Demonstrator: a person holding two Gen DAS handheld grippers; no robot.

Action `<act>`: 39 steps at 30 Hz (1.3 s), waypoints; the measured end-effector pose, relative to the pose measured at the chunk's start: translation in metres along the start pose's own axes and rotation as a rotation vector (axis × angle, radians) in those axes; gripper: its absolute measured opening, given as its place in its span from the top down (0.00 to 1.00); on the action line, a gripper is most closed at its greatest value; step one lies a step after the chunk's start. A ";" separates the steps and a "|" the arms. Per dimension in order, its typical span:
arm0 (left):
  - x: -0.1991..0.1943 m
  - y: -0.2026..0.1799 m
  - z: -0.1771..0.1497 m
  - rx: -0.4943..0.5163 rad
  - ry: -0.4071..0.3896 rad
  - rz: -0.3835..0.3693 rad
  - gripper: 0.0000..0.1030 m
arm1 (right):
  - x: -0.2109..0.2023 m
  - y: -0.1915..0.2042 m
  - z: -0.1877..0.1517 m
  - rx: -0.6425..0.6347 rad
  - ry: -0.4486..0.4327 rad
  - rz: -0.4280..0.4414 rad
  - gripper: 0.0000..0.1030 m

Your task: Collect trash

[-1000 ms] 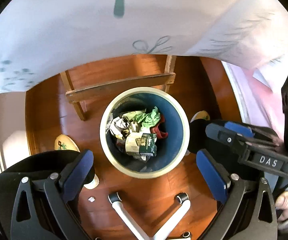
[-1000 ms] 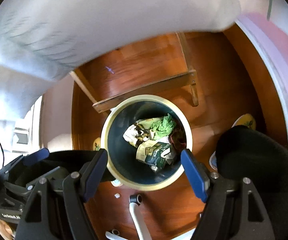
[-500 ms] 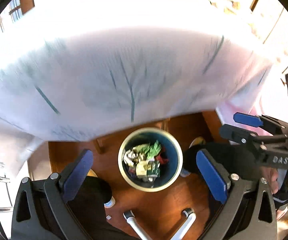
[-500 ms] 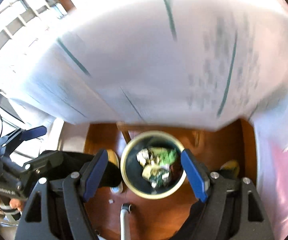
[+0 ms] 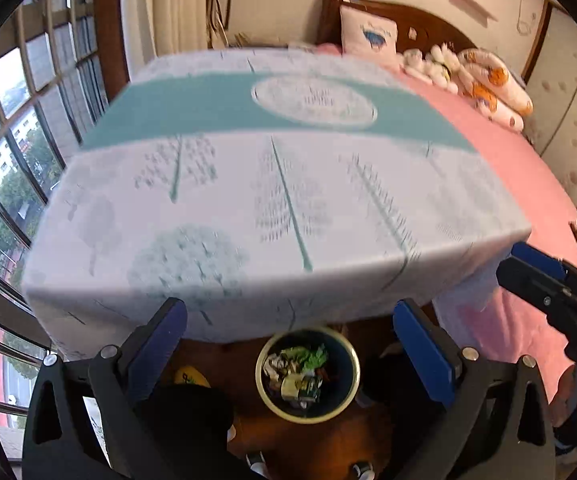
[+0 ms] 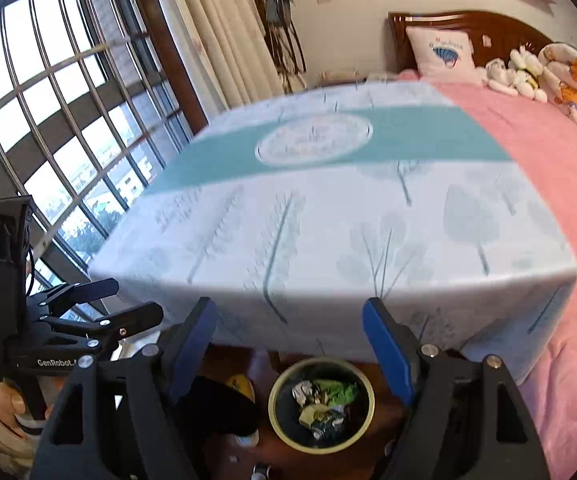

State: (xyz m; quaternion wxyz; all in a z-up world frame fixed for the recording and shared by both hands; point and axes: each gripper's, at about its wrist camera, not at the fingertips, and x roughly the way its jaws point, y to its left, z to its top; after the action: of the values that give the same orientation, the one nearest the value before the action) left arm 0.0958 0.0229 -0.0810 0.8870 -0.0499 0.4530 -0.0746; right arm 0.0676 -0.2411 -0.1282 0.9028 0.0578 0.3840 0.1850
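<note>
A round bin with a cream rim and dark inside stands on the wooden floor below the table edge. It holds crumpled trash: green paper, white wrappers and a dark carton. It also shows in the right wrist view with the trash inside. My left gripper is open and empty, high above the bin. My right gripper is open and empty too. Each gripper shows at the edge of the other's view.
A table under a white and teal tablecloth fills the middle; it also shows in the right wrist view. A pink bed lies to the right. Barred windows are at the left. Yellow slippers lie near the bin.
Both grippers have risen from close above the bin to above table height. The tabletop, bed and windows have come into view. Both stay open.
</note>
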 end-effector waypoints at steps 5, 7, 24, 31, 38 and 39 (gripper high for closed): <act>-0.022 -0.003 0.008 -0.043 -0.061 0.012 0.01 | -0.022 0.013 0.012 -0.019 -0.050 -0.018 0.26; -0.029 -0.004 0.010 -0.055 -0.083 0.025 0.01 | -0.027 0.019 0.013 -0.030 -0.070 -0.018 0.26; -0.050 -0.018 0.005 -0.041 -0.178 0.130 0.01 | -0.033 0.032 0.016 -0.054 -0.114 -0.028 0.26; -0.050 -0.023 0.002 -0.034 -0.174 0.114 0.01 | -0.035 0.033 0.014 -0.052 -0.116 -0.038 0.26; -0.054 -0.027 0.000 -0.024 -0.184 0.104 0.01 | -0.036 0.033 0.013 -0.055 -0.124 -0.049 0.26; -0.055 -0.027 0.000 -0.023 -0.184 0.107 0.01 | -0.037 0.033 0.013 -0.058 -0.126 -0.052 0.26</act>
State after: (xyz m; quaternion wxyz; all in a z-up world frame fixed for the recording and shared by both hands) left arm 0.0620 0.0058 -0.0332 0.9270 -0.0425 0.3723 -0.0171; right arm 0.0438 -0.2237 -0.0863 0.9310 0.0333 0.3220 0.1686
